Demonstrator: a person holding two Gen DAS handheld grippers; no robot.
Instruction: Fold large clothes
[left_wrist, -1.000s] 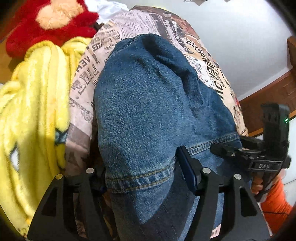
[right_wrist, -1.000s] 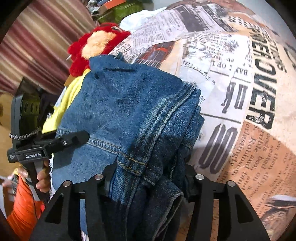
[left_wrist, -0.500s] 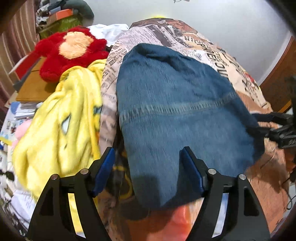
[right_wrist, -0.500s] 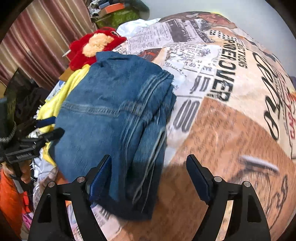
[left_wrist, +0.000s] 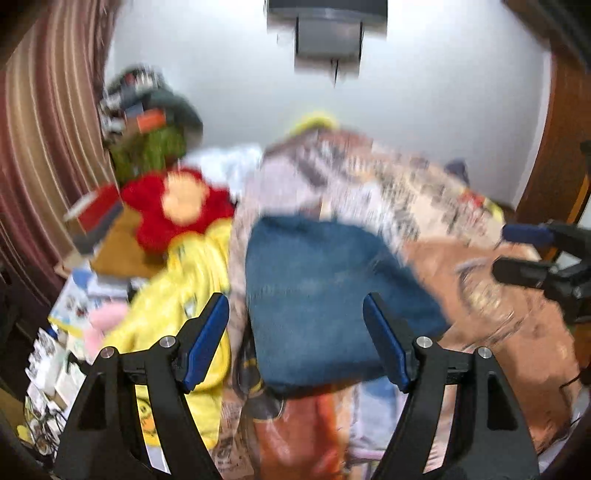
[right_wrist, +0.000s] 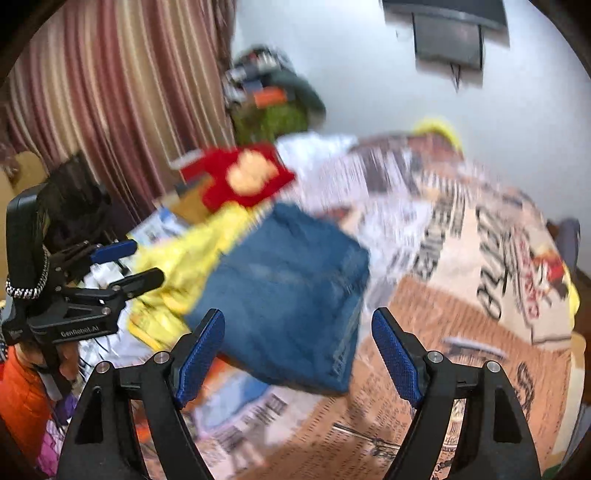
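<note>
The blue jeans (left_wrist: 325, 295) lie folded into a compact block on the newspaper-print bedspread (left_wrist: 424, 199), and both views are blurred. My left gripper (left_wrist: 295, 325) hangs open above and short of the jeans, with nothing between its blue pads. In the right wrist view the same folded jeans (right_wrist: 295, 291) sit below my right gripper (right_wrist: 298, 339), which is also open and holds nothing. The right gripper (left_wrist: 517, 254) shows at the right edge of the left wrist view, and the left gripper (right_wrist: 125, 266) at the left edge of the right wrist view.
A yellow plush blanket (left_wrist: 173, 306) lies left of the jeans, with a red plush toy (left_wrist: 177, 214) behind it. Striped curtains (right_wrist: 110, 96) hang on the left, and a dark wall unit (left_wrist: 328, 33) sits high on the white wall. An orange sleeve (right_wrist: 18, 398) shows at lower left.
Both grippers let go of the jeans and opened, then pulled back and up. The jeans now lie folded on the bedspread, farther from both cameras, with the wall and curtains in view.
</note>
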